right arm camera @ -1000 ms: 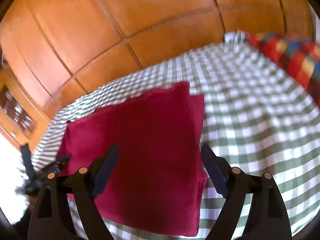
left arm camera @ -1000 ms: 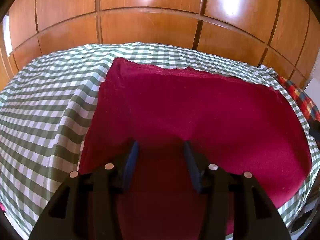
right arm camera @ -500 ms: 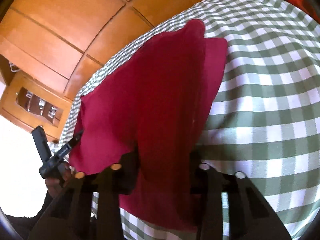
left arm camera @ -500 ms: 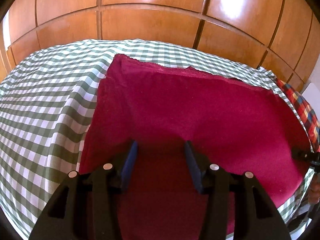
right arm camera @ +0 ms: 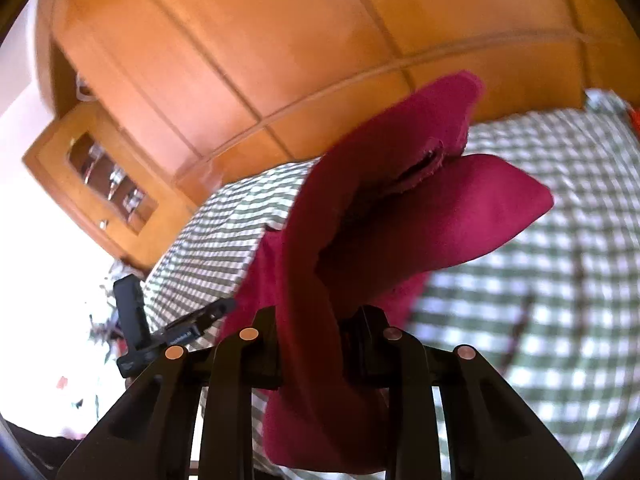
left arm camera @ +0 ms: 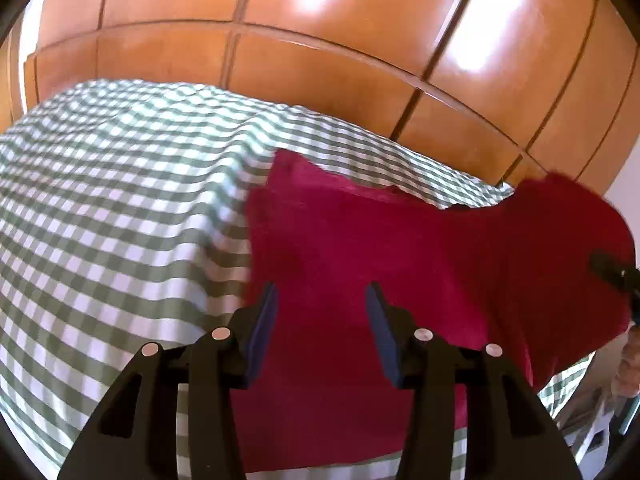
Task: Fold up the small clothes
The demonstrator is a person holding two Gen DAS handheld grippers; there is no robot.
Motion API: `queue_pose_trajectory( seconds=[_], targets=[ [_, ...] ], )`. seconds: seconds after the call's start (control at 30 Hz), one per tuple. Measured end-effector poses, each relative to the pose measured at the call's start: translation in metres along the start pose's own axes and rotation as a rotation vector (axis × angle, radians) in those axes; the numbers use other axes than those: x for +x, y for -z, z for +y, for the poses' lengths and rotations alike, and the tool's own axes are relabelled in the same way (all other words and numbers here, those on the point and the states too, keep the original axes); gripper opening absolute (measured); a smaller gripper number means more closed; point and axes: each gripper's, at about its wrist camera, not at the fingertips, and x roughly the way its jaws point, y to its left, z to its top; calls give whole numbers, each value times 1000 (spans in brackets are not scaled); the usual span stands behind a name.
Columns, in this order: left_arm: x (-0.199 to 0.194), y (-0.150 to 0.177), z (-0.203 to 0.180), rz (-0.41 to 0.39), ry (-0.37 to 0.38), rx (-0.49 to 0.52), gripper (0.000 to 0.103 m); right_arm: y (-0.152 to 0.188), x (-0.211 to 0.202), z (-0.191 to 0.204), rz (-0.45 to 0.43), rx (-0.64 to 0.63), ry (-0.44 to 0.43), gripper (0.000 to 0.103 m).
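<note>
A dark red cloth lies on the table, which is covered by a green-and-white checked cover; no container shows in either view, apart from a glass-fronted wooden cabinet at the left of the right wrist view, whose contents are too blurred to name. Behind the table runs a wall of glossy wooden panels.

The right tool pinches a bunched fold of the cloth; its jaws are closing on the fabric, which fills the gap between them and hides the pads. From the grip the cloth rises clear of the table, one flap standing up and another jutting right, with a frayed hem between them.

The left tool hangs over the near part of the cloth, angled downward, its blue pads spread with the fabric below the gap; its jaws are closing slightly, and whether the pads touch the cloth cannot be told.

In the left wrist view the cloth's right end is lifted and blurred, and only a dark tip of the right tool shows at the frame edge beside a hand. In the right wrist view the left tool appears small at the left, half hidden. The cloth's near edge is cut off by both tools' bodies.
</note>
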Motion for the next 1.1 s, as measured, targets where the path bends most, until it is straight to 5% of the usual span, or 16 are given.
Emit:
queue_pose_trajectory(
  seconds=[0.3,0.57,0.67,0.8,0.93,1.1],
  targets=[
    [-7,2,65,38,90,-198,44,-7,98,83,154,-156,-70,23],
    [-10,-2,84,40,201,-311,44,43,194,120,359,-325,40,24],
    [-8,-4,83,49,247,-334,46,56,185,137,337,-434,47,36],
    [-3,-15,76,57,292,-350,50,56,153,137,325,-453,-91,61],
    [-6,-28,64,52,313,-334,54,62,111,116,296,-339,-246,66],
    [-7,-43,52,83,360,-311,65,72,69,65,210,-202,-160,66]
  ],
)
